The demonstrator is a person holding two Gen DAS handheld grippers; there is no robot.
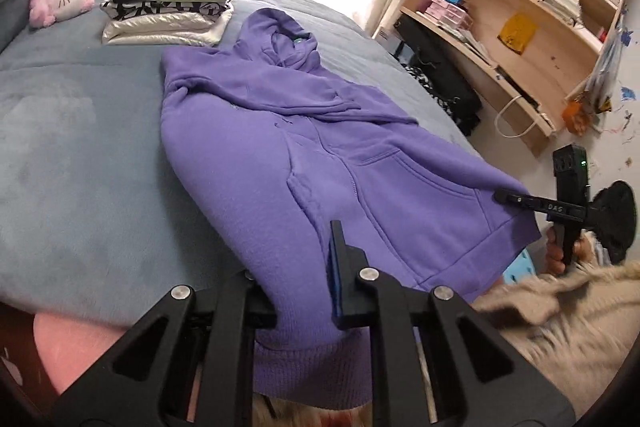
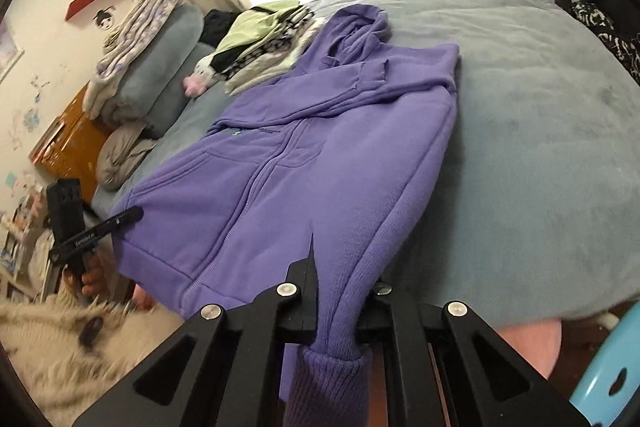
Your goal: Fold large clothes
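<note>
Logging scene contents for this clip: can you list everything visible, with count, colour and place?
hoodie: one, purple, flat on the bed, sleeves folded across the chest
bed cover: one, grey-blue, under everything
folded clothes stack: one pile, green, black and white, beyond the hood
plush toy: one, pink and white, beside the stack
bookshelf: one, light wood, at the bed's far side
pillows: grey, at the headboard
left hand-held gripper: black, shut on the hem
right hand-held gripper: black, shut on the hem
</note>
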